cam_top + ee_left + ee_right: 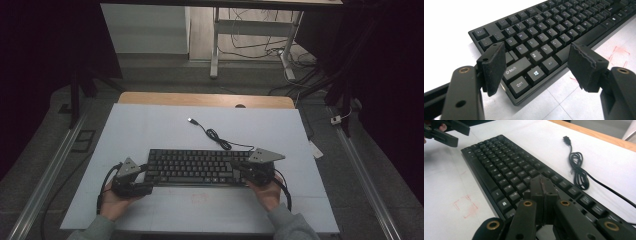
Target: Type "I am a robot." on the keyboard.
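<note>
A black keyboard lies across the white mat, and its cable runs back through a coil to a USB plug. My left gripper is at the keyboard's left end, held in a hand. In the left gripper view its jaws stand wide open, with the Shift and Ctrl corner of the keyboard below and between them, untouched. My right gripper hovers over the keyboard's right end. Its pads meet with nothing between them, above the keys.
A faint red square is drawn on the mat in front of the keyboard. The wooden table edge shows at the far side. Beyond it stand desk legs and loose floor cables. The left gripper shows far off in the right gripper view.
</note>
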A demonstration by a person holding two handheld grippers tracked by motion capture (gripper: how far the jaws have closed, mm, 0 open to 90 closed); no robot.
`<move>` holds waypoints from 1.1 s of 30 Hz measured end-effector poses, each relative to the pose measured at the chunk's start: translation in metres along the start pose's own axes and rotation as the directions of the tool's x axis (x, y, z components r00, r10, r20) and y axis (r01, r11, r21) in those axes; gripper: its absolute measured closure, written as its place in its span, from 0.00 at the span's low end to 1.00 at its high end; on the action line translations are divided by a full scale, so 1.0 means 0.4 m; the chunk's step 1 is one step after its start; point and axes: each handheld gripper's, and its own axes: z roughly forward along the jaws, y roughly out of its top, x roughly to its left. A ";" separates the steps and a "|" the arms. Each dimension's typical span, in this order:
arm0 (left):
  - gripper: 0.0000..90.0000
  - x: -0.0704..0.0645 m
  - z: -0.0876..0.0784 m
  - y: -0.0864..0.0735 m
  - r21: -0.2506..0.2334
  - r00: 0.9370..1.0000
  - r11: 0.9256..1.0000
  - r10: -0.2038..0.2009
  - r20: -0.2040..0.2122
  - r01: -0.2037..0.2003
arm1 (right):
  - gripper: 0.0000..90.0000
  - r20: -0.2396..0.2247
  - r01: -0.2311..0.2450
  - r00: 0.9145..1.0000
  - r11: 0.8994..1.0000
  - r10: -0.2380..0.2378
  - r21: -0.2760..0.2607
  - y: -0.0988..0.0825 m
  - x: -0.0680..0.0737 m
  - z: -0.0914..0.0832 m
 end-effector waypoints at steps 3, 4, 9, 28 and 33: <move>0.35 -0.001 0.003 0.001 0.001 1.000 1.000 0.002 0.000 -0.002 | 1.00 -0.014 0.007 1.000 1.000 -0.007 0.003 0.009 0.008 0.012; 0.35 -0.001 0.003 0.001 0.001 1.000 1.000 0.002 0.000 -0.002 | 1.00 -0.019 0.013 1.000 1.000 -0.013 0.008 0.013 0.010 0.017; 0.38 0.001 0.008 0.003 0.000 1.000 1.000 -0.001 -0.010 0.001 | 1.00 -0.045 0.017 0.999 0.999 -0.015 0.032 0.024 0.021 0.052; 0.89 0.027 0.031 0.001 0.039 0.999 0.999 0.005 -0.041 -0.003 | 1.00 -0.094 0.021 0.995 0.997 -0.015 0.071 0.065 0.051 0.151; 0.98 0.030 0.039 0.000 0.062 0.998 0.998 0.021 -0.053 -0.018 | 0.99 -0.100 0.026 0.995 0.996 -0.017 0.081 0.072 0.052 0.165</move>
